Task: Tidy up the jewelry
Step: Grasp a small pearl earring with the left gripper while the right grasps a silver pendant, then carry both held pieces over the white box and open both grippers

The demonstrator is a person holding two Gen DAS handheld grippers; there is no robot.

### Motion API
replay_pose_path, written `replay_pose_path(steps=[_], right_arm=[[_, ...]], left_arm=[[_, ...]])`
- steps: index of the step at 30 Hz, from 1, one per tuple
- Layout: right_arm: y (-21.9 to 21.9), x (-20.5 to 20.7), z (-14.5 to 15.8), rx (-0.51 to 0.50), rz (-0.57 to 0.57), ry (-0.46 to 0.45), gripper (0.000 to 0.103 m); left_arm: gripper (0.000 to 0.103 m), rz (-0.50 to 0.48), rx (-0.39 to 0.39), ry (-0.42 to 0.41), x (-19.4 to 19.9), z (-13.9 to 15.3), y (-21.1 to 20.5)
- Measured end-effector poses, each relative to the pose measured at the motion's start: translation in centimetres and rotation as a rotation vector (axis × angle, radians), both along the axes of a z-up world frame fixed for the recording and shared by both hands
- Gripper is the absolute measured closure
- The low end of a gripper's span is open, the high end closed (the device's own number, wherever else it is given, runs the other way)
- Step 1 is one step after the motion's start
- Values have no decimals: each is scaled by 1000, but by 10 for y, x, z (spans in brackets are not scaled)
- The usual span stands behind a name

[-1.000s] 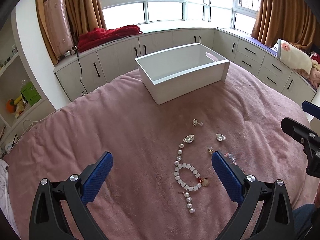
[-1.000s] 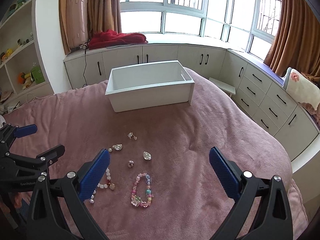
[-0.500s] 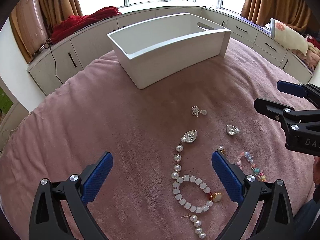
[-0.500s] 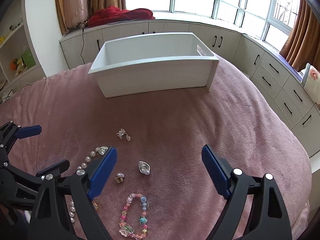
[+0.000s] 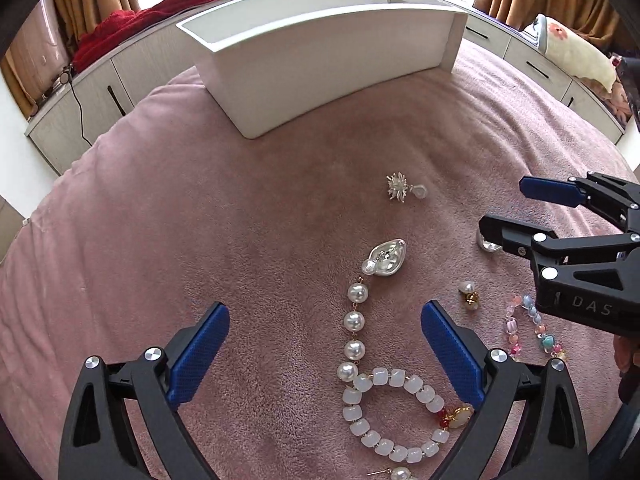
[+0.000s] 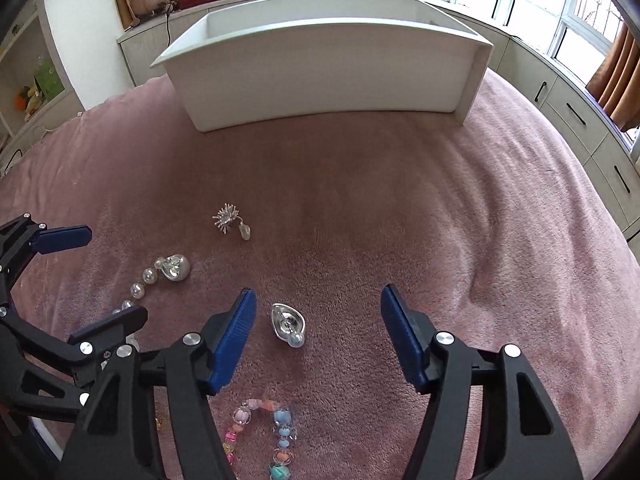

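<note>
Jewelry lies scattered on a pink blanket. My left gripper (image 5: 324, 316) hangs low over a pearl strand (image 5: 354, 322) that runs from a silver shell piece (image 5: 386, 258) to a white bead bracelet (image 5: 392, 416). Its jaws are closing a little, and the strand lies between them untouched. My right gripper (image 6: 318, 300) is over a small silver shell earring (image 6: 288, 324). Its jaws are closing, and the earring sits between them near the left pad, not pressed. A colourful bead bracelet (image 6: 264, 432) lies just below. A spiky flower earring (image 5: 402, 190) lies farther out.
A white open box (image 5: 320, 52) stands on the blanket beyond the jewelry. A small gold and pearl earring (image 5: 468, 292) lies between the two grippers. The right gripper (image 5: 504, 206) shows at the right edge of the left wrist view. White cabinets and windows ring the bed.
Both grippers have come down and forward toward the jewelry, so the pieces and box look larger. The right jaws have narrowed clearly, and the left jaws only slightly.
</note>
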State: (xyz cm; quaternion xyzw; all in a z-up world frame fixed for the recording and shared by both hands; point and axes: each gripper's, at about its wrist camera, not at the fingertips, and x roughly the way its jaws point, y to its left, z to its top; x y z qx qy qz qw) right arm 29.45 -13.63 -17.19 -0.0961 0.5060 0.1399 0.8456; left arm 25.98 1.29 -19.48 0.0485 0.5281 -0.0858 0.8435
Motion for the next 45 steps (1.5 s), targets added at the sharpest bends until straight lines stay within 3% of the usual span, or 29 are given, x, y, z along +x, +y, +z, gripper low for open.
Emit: replay_pose_path(steps=[3, 7, 9, 14, 16, 18, 21, 26, 36, 40, 45], right_arm=[[0, 1, -9, -6, -1, 24, 49], [2, 2, -16, -16, 13, 27, 50], [-1, -1, -19, 0, 28, 25, 54], [-5, -9, -23, 35, 69, 48, 81], [-5, -12, -24, 36, 72, 53, 82], [-6, -13, -22, 45, 66, 59, 82], [-10, -12, -18, 78, 54, 64, 83], [-10, -14, 5, 116, 54, 30, 83], [-9, 20, 84, 213, 57, -118, 83], [-3, 55, 113, 231, 41, -182, 83], [9, 109, 139, 238, 19, -233, 83]], left_arm=[[28, -3, -5, 32, 3, -9, -1], [28, -8, 4, 45, 6, -16, -4], [35, -10, -1, 44, 6, -17, -4], [49, -27, -8, 47, 4, -18, -4], [58, -32, -19, 54, 4, -18, -4], [74, -34, -31, 57, -1, -19, -7], [85, -24, -54, 64, -3, -18, -4], [87, 15, -100, 47, -4, -4, 9], [87, 41, -146, -82, 8, 79, 21], [87, 32, -152, -156, 33, 118, 22], [87, 16, -123, -239, 96, 149, 10]])
